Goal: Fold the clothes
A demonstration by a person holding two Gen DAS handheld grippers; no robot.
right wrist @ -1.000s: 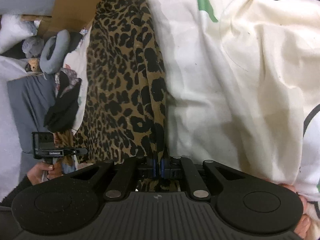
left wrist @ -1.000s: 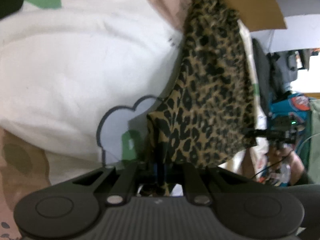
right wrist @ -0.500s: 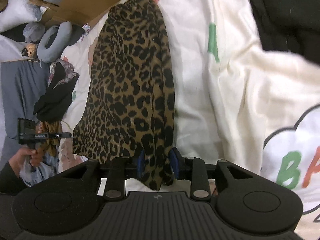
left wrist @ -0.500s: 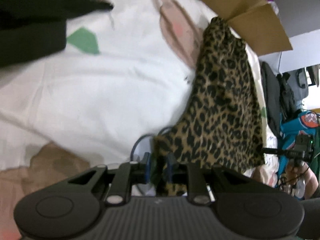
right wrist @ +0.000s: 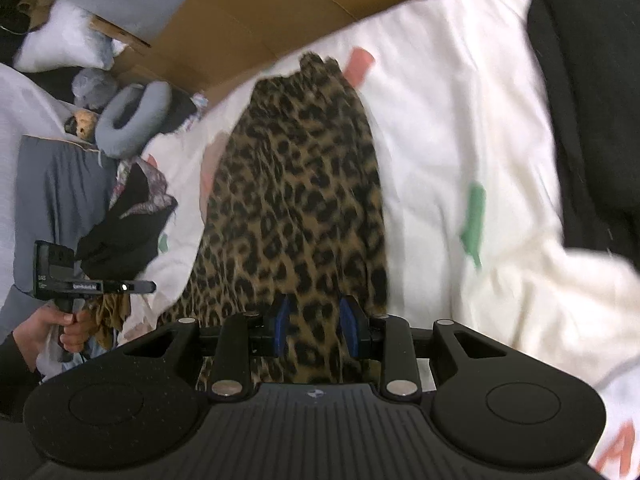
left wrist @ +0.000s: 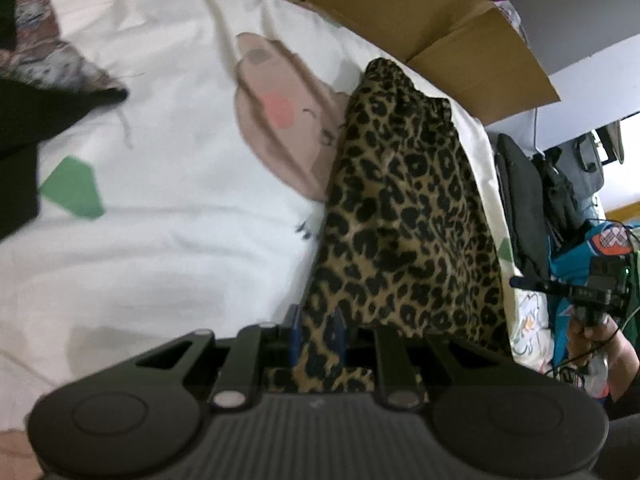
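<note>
A leopard-print garment (left wrist: 400, 208) lies lengthwise on a white cartoon-print sheet (left wrist: 160, 220), stretching away toward a cardboard box. Its near hem runs between the blue pads of my left gripper (left wrist: 317, 334), whose jaws stand apart, so the cloth is not pinched. In the right wrist view the same garment (right wrist: 296, 200) lies flat on the sheet (right wrist: 440, 140). My right gripper (right wrist: 315, 326) is open wider, with the hem resting loose between its fingers.
A brown cardboard box (left wrist: 460, 28) borders the sheet's far edge. Black clothing (right wrist: 592, 80) lies at the right, and more dark clothes (left wrist: 24, 128) at the left. A grey neck pillow (right wrist: 132, 116) and a hand (right wrist: 60, 328) on a handle show at the left.
Both grippers went from shut on the leopard hem to open. The garment dropped from hanging taut to lying flat, and both views pulled back from it.
</note>
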